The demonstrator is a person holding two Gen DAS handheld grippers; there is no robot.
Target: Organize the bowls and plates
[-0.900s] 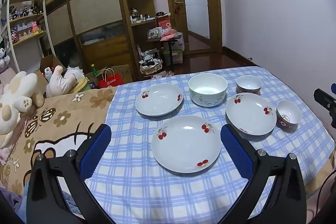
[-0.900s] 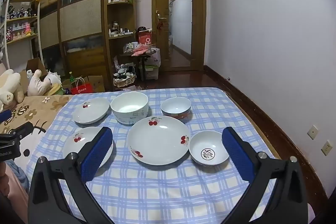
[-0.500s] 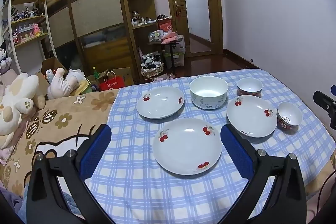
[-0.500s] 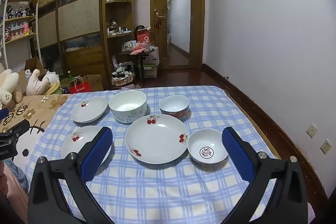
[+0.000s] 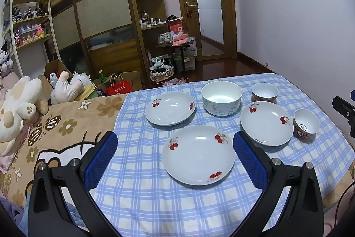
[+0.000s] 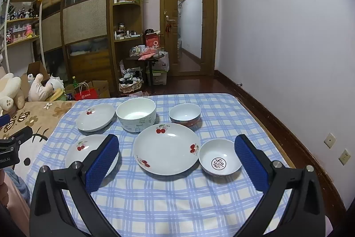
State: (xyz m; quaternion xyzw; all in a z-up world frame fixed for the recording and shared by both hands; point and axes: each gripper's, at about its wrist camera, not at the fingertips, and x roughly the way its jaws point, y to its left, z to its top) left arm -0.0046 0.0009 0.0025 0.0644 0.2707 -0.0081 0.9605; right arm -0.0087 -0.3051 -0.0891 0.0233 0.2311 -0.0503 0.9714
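Three white cherry-print plates lie on a blue checked cloth [image 5: 155, 203]: a near plate [image 5: 198, 154], a far-left plate [image 5: 170, 107] and a right plate [image 5: 267, 122]. Behind them stand a large white bowl [image 5: 221, 97] and a small red-sided bowl [image 5: 264, 93]; another small red bowl [image 5: 306, 122] sits at the right. My left gripper [image 5: 175, 147] hovers open above the near plate, holding nothing. My right gripper [image 6: 176, 148] is open and empty over the right plate [image 6: 166, 148], with the small bowl [image 6: 219, 162] near its right finger.
The cloth covers a bed with a brown cartoon blanket [image 5: 55, 126] and plush toys [image 5: 17, 103] on the left. Wardrobes, shelves, a red bag [image 5: 118, 88] and a cluttered small table [image 5: 175, 41] stand beyond. A wall runs along the right side.
Both views have tilted up a little, so the dishes sit slightly lower in the frames. Both grippers stay open and no dish has moved.
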